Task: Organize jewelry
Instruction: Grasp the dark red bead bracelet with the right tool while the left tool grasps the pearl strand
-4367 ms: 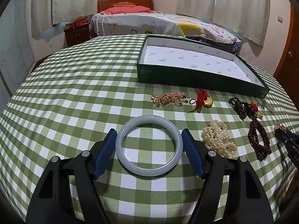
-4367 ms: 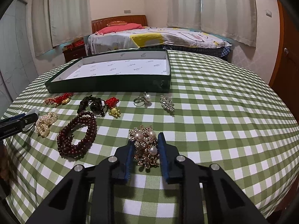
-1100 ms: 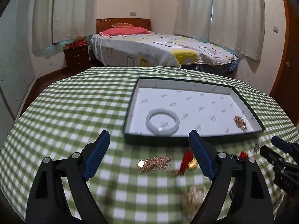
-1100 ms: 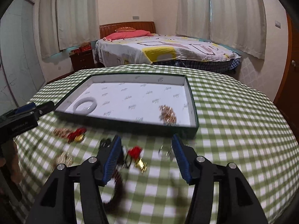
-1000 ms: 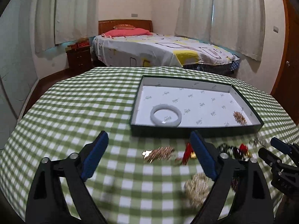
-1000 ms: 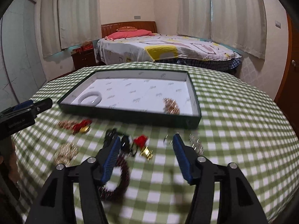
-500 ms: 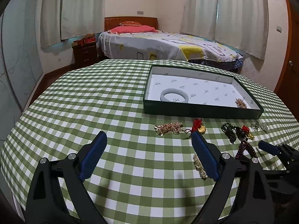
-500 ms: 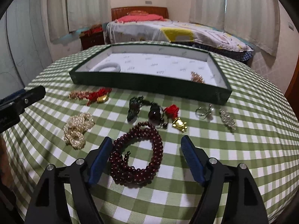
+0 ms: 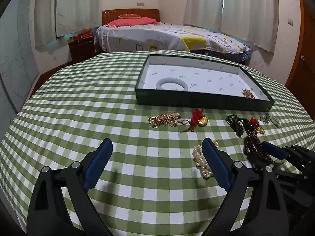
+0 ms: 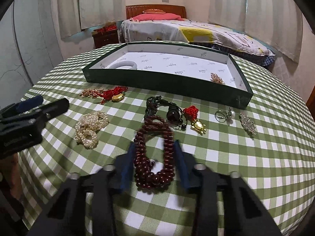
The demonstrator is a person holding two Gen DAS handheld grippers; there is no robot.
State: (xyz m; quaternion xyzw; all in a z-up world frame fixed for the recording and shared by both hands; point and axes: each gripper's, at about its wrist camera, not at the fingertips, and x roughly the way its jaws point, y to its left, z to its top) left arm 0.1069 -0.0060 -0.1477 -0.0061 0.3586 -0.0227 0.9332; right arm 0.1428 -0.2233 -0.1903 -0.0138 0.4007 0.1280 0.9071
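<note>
A green tray at the back of the table holds a pale jade bangle and a gold brooch. In front of it lie a gold chain, a red-knot gold charm, a pearl strand and a dark red bead bracelet. My right gripper is open with its jaws on either side of the bead bracelet. My left gripper is open and empty above the cloth, left of the pearls.
A black cord pendant, a red-knot gold turtle charm, a pearl ring and a crystal brooch lie on the green checked cloth. A bed stands behind the table.
Both grippers have come back from the tray, where the bangle and brooch now lie. The right gripper has dropped over the bead bracelet and narrowed around it. The left gripper has lowered near the pearls.
</note>
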